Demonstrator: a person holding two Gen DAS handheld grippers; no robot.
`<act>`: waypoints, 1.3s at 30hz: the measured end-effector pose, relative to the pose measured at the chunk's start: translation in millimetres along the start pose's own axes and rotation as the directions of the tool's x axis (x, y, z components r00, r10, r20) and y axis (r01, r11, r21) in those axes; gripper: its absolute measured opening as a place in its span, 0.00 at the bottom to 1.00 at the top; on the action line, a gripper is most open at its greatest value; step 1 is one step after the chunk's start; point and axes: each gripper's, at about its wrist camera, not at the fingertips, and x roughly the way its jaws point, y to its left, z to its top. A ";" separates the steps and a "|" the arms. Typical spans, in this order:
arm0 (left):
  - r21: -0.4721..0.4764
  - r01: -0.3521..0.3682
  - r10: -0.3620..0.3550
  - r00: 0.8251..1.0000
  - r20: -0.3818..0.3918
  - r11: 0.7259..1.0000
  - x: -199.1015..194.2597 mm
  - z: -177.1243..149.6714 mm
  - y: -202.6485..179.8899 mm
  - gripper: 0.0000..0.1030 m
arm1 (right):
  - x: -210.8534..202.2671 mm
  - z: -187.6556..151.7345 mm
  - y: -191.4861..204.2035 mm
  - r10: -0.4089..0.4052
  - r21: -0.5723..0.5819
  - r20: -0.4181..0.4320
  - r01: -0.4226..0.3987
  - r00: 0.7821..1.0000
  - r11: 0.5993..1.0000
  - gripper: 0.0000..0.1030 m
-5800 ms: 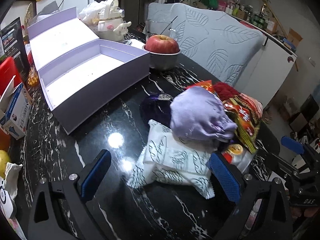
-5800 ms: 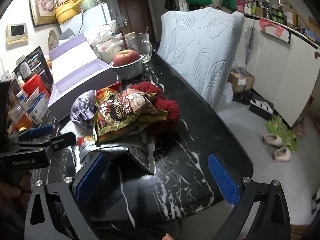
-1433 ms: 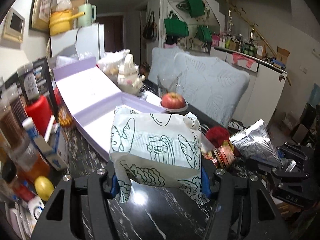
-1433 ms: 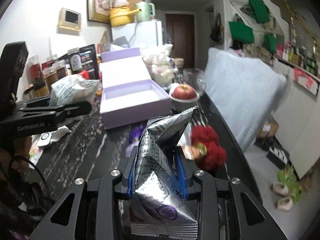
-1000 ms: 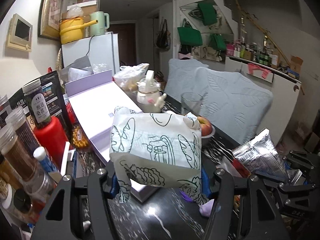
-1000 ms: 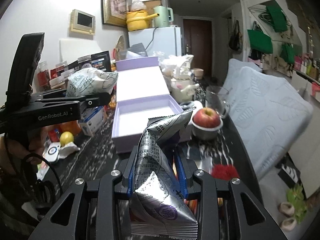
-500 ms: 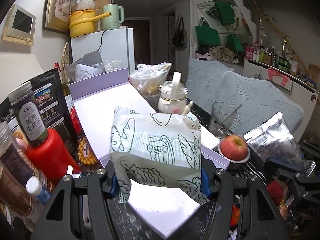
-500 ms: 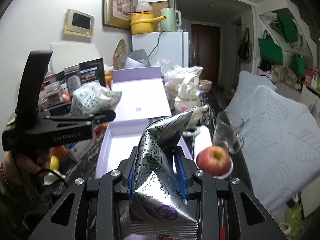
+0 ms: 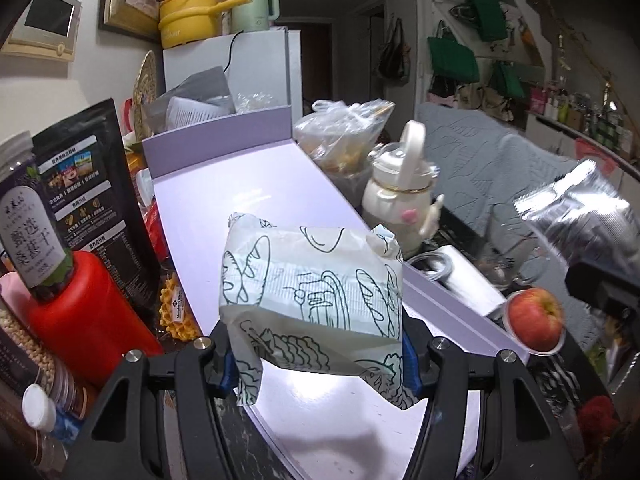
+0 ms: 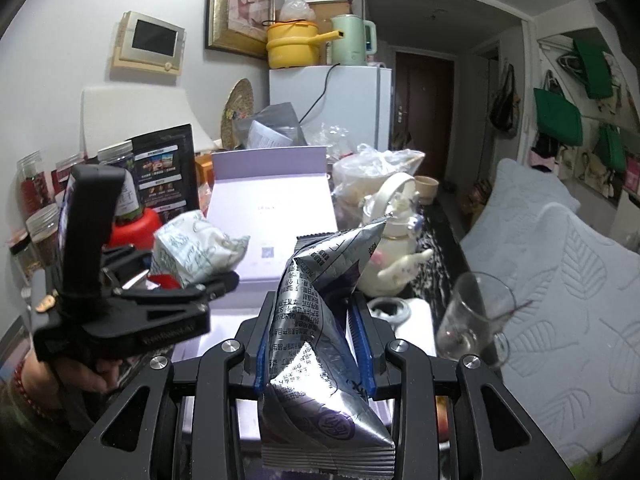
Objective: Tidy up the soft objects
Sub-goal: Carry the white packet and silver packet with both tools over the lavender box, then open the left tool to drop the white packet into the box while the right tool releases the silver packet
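My left gripper (image 9: 316, 354) is shut on a white bread bag with green line drawings (image 9: 312, 292) and holds it above the open lavender box (image 9: 448, 292). The bag also shows in the right wrist view (image 10: 192, 252), held in the left gripper (image 10: 188, 280). My right gripper (image 10: 314, 344) is shut on a silver snack packet (image 10: 320, 340), held above the near end of the box (image 10: 272, 216). The packet shows at the right edge of the left wrist view (image 9: 576, 216).
Left of the box stand a red canister (image 9: 88, 312), jars and a black pouch (image 9: 96, 184). Right of it are a white teapot (image 9: 404, 196), a glass (image 10: 472, 320), an apple in a bowl (image 9: 536, 320), a plastic bag (image 9: 348, 136) and a red pompom (image 9: 596, 416).
Both grippers have picked up their bags from the pile and carried them forward over the lavender box. In the last half second both moved further along the box.
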 end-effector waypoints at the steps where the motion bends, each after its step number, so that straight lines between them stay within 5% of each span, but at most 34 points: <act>1: 0.001 -0.013 0.013 1.000 -0.008 1.000 6.5 0.1 1.5 0.58 | 4.7 1.5 0.2 0.002 -0.003 -0.003 -0.002 1.000 1.000 0.33; 27: 0.023 -0.146 0.147 0.966 -0.212 0.989 98.1 -8.7 37.5 0.59 | 100.2 16.4 0.7 0.072 0.025 -0.128 -0.069 0.989 0.997 0.33; 35: 0.002 -0.121 0.118 0.964 -0.238 0.993 105.4 -6.0 43.3 0.79 | 117.2 20.6 1.8 0.068 0.025 -0.151 -0.065 0.986 0.998 0.33; 39: 0.010 -0.158 0.155 0.959 -0.237 0.987 101.5 -3.2 43.2 0.79 | 126.1 21.0 3.0 0.074 0.022 -0.164 -0.071 0.984 0.997 0.33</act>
